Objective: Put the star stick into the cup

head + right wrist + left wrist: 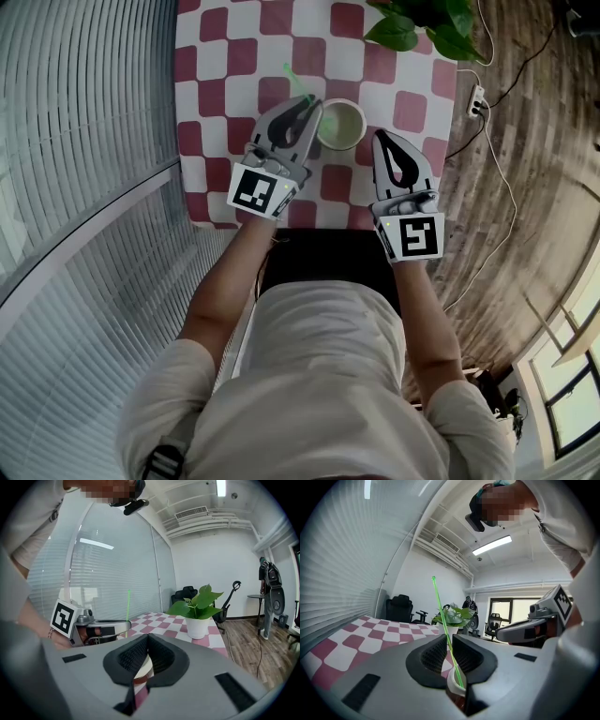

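Jaws of the left gripper point(449, 639) are pressed together on the star stick point(440, 609), a thin green rod that rises from between the pads and leans toward the upper left of that view. Its lower end passes down behind the jaws and shows against the pale rim of the cup point(452, 682); whether the tip is inside the cup I cannot tell. In the head view the left gripper point(309, 103) sits left of centre in the upper part of the frame, its tip right beside the left rim of the cup point(356, 141), and the star stick point(295, 80) slants up and to the left from it over the table point(225, 56) with its red and white checks.

Jaws of the right gripper point(147, 638) meet at their tips with nothing clamped; through the gap beneath them a part of the cup point(142, 667) shows. In the head view the right gripper point(380, 139) lies just right of the cup, close to its rim but apart from it. From the right gripper view the star stick point(128, 606) stands as a green line at left above the other gripper.

A potted plant point(422, 23) stands at the table's upper right corner, and a power strip point(476, 98) lies on the wooden floor point(525, 141) to the right
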`<state>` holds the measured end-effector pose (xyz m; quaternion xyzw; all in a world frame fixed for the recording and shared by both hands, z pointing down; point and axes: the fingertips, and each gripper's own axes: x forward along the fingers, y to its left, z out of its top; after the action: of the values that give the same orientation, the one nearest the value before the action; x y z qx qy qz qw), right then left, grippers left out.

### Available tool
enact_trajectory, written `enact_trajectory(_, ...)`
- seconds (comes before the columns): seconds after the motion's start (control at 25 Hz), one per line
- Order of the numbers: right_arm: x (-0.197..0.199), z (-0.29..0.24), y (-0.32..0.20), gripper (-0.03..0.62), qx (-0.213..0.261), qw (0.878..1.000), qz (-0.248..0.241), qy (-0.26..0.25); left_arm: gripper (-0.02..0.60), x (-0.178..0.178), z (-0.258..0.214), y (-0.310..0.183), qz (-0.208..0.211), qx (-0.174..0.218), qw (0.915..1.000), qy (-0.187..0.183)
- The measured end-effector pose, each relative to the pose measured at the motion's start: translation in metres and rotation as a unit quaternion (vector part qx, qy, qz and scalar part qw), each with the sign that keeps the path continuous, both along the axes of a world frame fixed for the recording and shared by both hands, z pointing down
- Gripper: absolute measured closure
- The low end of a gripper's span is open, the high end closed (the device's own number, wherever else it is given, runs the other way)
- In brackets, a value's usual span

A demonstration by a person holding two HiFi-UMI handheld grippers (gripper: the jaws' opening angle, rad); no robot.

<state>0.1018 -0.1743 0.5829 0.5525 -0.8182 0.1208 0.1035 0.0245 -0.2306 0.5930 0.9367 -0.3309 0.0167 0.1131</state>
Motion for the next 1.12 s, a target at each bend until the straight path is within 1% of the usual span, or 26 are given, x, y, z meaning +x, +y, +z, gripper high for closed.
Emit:
enact_trajectory(0.16, -0.001, -0.001, -0.001, 0.563, 0.002, 1.0, 0.004, -0.007, 0.548, -0.005, 0.007, -0.003, 0.003, 0.0, 0.9999, -0.016)
enact_trajectory(0.24, -0.001, 0.003, 0.0, 0.563, -0.005, 1.0, 0.003, -0.002, 0.548, -0.007, 0.008, -0.004, 0.001, -0.002, 0.9999, -0.014)
enact_trajectory(0.32, -0.002, 0.001, -0.002, 0.563, 0.0, 1.0, 0.003, -0.002, 0.548, -0.007, 0.007, -0.007, -0.001, -0.003, 1.0, -0.009)
enact_trajectory(0.48, -0.004, -0.003, -0.006, 0.563, 0.007, 1.0, 0.007, -0.008, 0.546, -0.01, 0.011, -0.008, 0.002, -0.004, 0.9999, -0.016)
enact_trajectory(0.64, -0.001, 0.004, -0.004, 0.563, -0.01, 1.0, 0.008, 0.007, 0.535, -0.012, 0.013, -0.01, -0.002, -0.009, 0.9998, -0.015)
enact_trajectory(0.76, 0.0, 0.003, -0.005, 0.563, -0.013, 1.0, 0.012, 0.008, 0.529, -0.013, 0.013, -0.01, -0.003, -0.01, 0.9998, -0.017)
enact_trajectory(0.88, -0.002, 0.001, -0.006, 0.563, -0.006, 1.0, 0.009, 0.004, 0.514, -0.016, 0.014, -0.011, -0.006, -0.013, 0.9997, -0.019)
enact_trajectory(0.96, -0.004, 0.001, -0.006, 0.563, 0.001, 1.0, 0.005, 0.001, 0.49, -0.017, 0.015, -0.012, -0.007, -0.015, 0.9997, -0.02)
enact_trajectory(1.12, -0.005, 0.0, -0.007, 0.563, 0.0, 1.0, 0.007, 0.002, 0.471, -0.018, 0.015, -0.013, -0.008, -0.015, 0.9997, -0.019)
